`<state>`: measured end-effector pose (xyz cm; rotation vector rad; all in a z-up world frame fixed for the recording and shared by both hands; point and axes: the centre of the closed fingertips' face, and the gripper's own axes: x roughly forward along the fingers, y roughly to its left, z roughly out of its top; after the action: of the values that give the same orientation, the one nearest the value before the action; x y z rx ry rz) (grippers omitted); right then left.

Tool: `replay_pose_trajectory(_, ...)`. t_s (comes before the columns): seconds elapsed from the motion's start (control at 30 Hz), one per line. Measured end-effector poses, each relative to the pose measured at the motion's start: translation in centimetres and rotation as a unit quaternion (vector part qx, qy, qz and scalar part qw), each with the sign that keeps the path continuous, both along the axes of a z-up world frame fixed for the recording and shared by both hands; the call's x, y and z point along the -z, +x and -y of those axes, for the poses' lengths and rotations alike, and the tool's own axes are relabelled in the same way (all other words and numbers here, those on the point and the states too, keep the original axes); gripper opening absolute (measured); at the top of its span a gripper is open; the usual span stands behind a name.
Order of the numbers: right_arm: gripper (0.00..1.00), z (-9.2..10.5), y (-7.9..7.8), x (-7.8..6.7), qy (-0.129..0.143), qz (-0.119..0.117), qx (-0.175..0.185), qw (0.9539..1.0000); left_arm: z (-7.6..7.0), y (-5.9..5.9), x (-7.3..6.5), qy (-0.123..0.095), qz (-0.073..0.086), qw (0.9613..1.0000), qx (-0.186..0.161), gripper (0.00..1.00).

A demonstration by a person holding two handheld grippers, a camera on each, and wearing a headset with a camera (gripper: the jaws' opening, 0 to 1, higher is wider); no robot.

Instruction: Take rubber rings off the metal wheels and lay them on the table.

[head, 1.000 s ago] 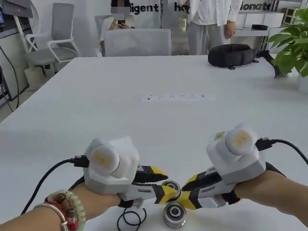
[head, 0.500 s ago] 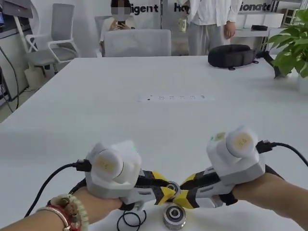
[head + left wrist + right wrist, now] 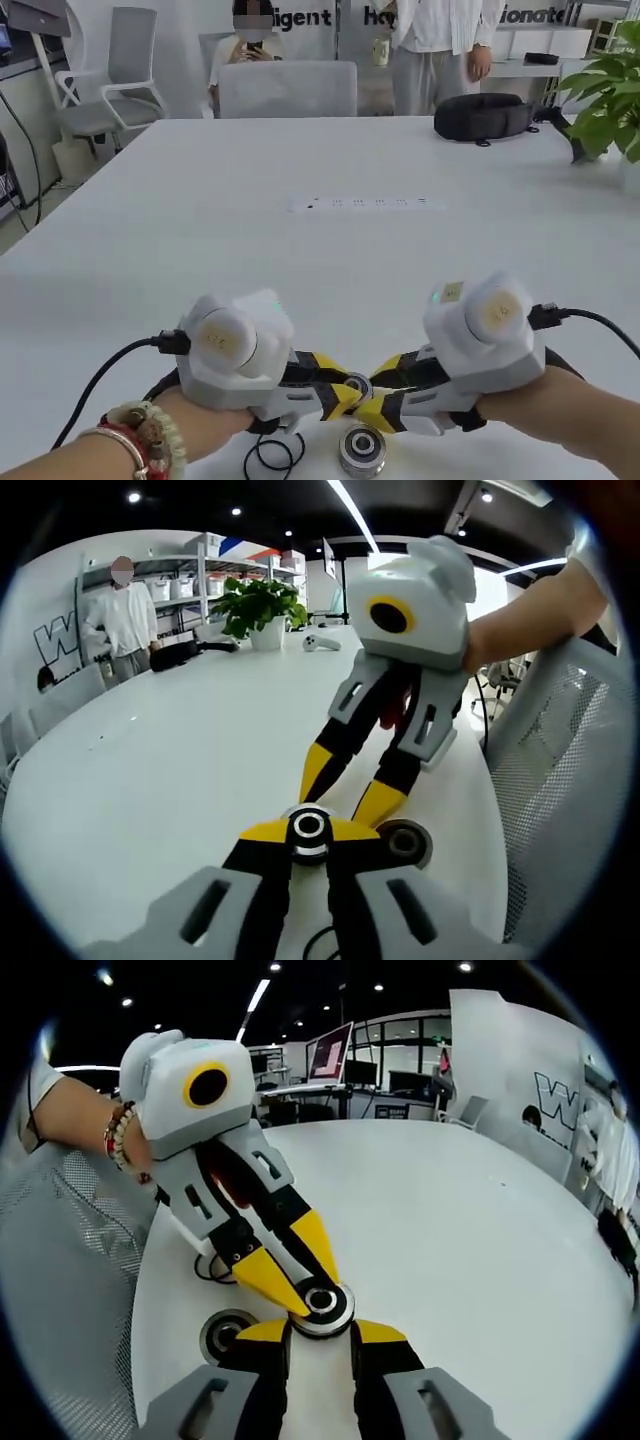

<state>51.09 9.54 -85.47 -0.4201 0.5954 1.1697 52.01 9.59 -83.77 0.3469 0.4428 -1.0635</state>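
**At the near edge of the table (image 3: 150, 250), two grippers on one wheel (image 3: 355, 384)**

The left gripper (image 3: 338, 393) and right gripper (image 3: 378, 398) meet tip to tip close in front of the person. Each has its jaws drawn narrow onto the same wheel, the left from one side and the right from the other. The wheel is small and silver-rimmed, with a dark face and a bright hub. A second wheel (image 3: 362, 449) lies flat on the table just beside them, touching neither. Thin black rings (image 3: 272, 455) lie looped by the left wrist, close to the near edge. Ahead, the white top runs open to a socket strip (image 3: 365, 203). A black bag (image 3: 482, 115) and a plant (image 3: 610, 85) stand well off at the far right.
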Motion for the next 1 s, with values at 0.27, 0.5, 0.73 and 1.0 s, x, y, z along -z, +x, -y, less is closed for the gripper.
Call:
replay_pose_trajectory(0.27,0.15,0.4,-0.1,0.0,-0.010,0.000,-0.008,0.9999,-0.1,0.1,-0.1,-0.006,-0.001,1.0000,-0.003,0.07)
replay_pose_trajectory(0.5,0.16,0.5,-0.1,-0.2,0.002,-0.027,0.008,0.9996,-0.3,0.1,-0.1,-0.007,-0.003,0.9999,-0.009,0.07)
replay_pose_trajectory(0.73,0.23,-0.1,-0.2,0.0,-0.007,-0.005,0.002,1.0000,-0.3,0.2,-0.1,-0.008,-0.003,0.9999,-0.010,0.07)
replay_pose_trajectory(1.0,0.23,-0.5,0.2,-0.2,0.005,-0.005,0.012,0.9999,-0.3,0.2,-0.1,-0.009,-0.004,0.9999,-0.010,0.07)
